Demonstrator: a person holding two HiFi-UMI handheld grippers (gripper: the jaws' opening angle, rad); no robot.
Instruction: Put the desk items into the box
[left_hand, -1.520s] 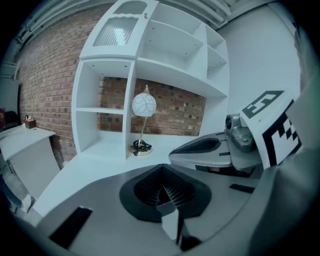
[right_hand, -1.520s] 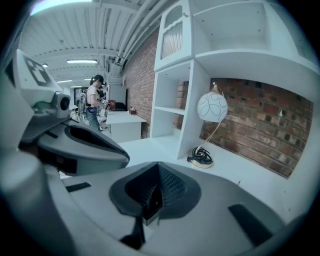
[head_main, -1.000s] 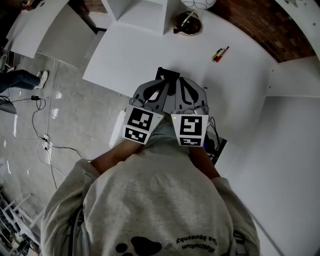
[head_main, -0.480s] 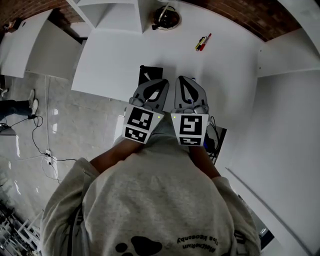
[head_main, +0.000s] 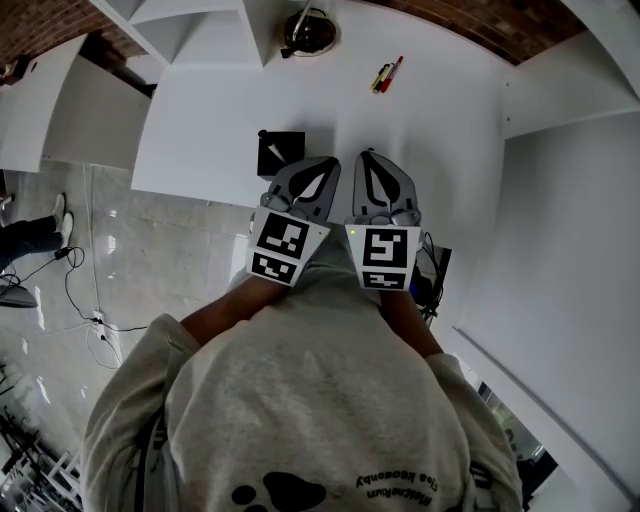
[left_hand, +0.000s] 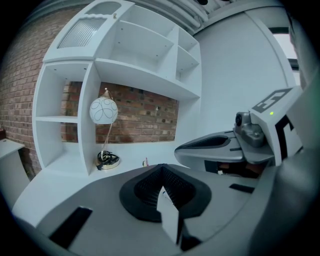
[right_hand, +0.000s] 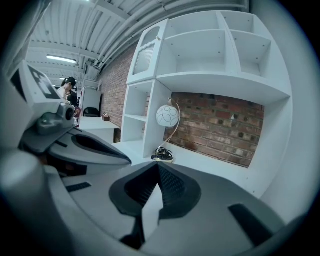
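The left gripper (head_main: 322, 168) and right gripper (head_main: 370, 160) hung side by side, jaws pressed together, empty. The box (head_main: 279, 152) sat near the left one.

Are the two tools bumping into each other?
Apart. The head view shows a gap between the left tool and the right tool, with the white desk visible between their tips.

White desk (head_main: 440, 130) bearing a black box (head_main: 280, 152) and red and yellow pens (head_main: 385, 76); grey left gripper (head_main: 328, 165) and right gripper (head_main: 366, 157) with black-and-white square markers; red-brown brick wall (right_hand: 220, 122); grey sweatshirt (head_main: 300, 400)
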